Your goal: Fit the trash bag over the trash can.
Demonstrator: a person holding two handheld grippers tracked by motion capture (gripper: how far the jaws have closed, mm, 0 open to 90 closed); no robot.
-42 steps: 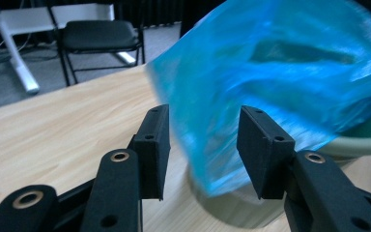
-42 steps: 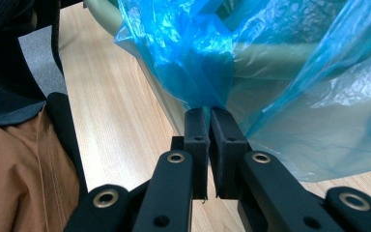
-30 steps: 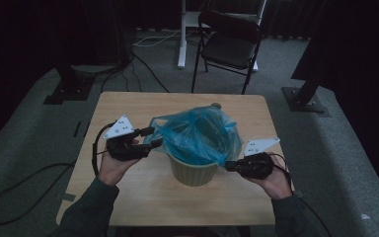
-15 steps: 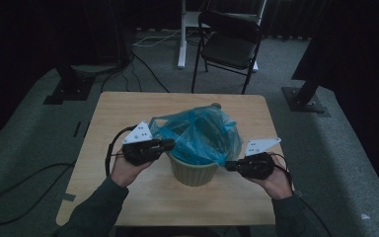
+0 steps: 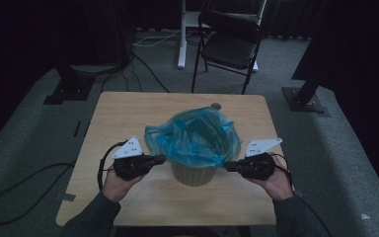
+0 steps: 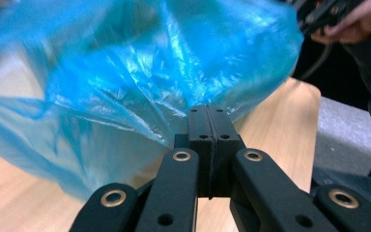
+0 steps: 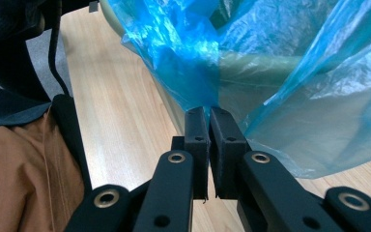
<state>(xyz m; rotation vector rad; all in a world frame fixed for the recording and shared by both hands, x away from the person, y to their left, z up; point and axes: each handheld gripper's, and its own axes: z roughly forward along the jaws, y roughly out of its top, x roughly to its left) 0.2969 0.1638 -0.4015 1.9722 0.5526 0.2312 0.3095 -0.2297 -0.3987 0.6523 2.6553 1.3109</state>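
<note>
A: Compared with the earlier high view, the left tool [image 5: 159, 159] is sitting lower and closer to the person, at the left edge of the blue bin liner [image 5: 193, 138]; its jaws have just been closing, and they are now pinching a fold of the plastic.

B: What is the right tool [image 5: 231, 166] doing?

A: It is gripping the liner's right edge, jaws pressed together on the film, as the right gripper view is showing [image 7: 207, 123].

B: Where is the liner sitting?

A: It is draping over the rim of the pale green waste bin [image 5: 193, 175], which is standing near the middle of the desk [image 5: 123, 108].

B: How should the step be handled?

A: Judging from the slack, both edges are best drawn outward and down evenly, so the film is seating over the rim without tearing or tipping the bin.
</note>
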